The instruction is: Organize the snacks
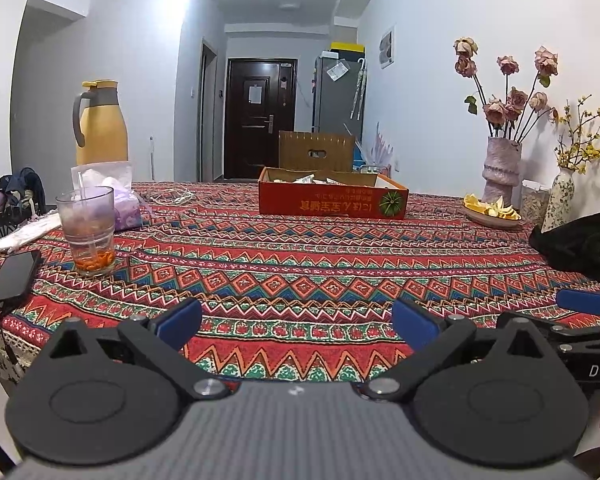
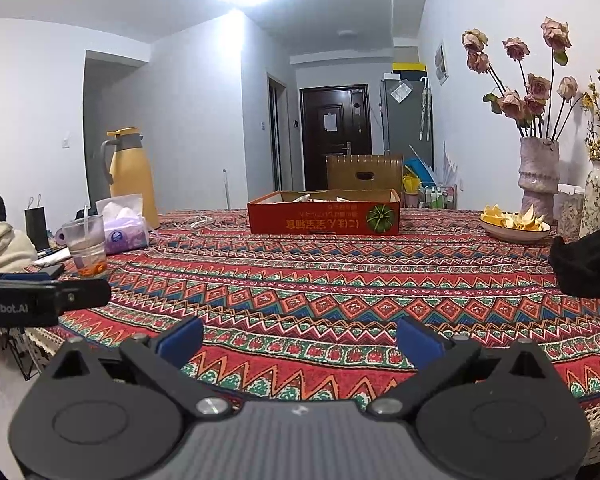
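Patterned tablecloth [image 1: 300,264] bare mid-table; snacks lie inside red box [image 1: 332,200] at far side. Left gripper [image 1: 296,326], right gripper [image 2: 300,342] level at near edge, jaws wide apart, empty. Fits either sorting ahead or sorting finished.

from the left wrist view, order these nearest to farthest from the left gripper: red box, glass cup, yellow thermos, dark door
1. glass cup, near left of the left gripper
2. red box, mid-table ahead
3. yellow thermos, far left
4. dark door, hallway end

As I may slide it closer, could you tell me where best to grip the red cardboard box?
Grip the red cardboard box by its near long wall, coming from the front and above: the top is open and the wall thin and upright, so one finger could likely drop inside, one outside.
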A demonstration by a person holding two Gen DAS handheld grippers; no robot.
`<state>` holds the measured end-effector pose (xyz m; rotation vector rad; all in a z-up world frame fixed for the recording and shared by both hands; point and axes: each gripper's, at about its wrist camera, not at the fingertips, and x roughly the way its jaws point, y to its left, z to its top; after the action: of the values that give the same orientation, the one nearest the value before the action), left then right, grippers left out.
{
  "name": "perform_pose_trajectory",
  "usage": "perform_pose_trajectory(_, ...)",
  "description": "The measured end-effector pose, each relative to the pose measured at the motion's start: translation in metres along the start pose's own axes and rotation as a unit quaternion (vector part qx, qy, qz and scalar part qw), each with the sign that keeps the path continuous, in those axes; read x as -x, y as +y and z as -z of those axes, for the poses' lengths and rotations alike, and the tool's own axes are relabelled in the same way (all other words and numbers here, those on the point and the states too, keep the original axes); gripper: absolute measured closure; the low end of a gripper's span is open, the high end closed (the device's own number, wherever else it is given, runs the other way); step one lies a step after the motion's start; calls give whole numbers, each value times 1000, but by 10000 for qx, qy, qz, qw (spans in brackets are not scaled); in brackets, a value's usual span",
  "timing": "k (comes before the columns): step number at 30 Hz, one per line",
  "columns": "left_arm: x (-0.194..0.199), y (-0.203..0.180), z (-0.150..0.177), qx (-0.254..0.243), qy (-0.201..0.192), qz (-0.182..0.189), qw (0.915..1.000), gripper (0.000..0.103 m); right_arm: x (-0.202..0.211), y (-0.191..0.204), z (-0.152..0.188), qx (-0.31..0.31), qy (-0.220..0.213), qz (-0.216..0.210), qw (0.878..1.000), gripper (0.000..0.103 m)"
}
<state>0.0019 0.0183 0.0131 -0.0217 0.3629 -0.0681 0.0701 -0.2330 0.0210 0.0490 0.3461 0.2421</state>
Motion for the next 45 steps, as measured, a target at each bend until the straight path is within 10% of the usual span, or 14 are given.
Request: perform_pose_trajectory(45,2,-1,0,-24,-32,-2,10000,0,0,0,1,0,-5,-35,10000,0)
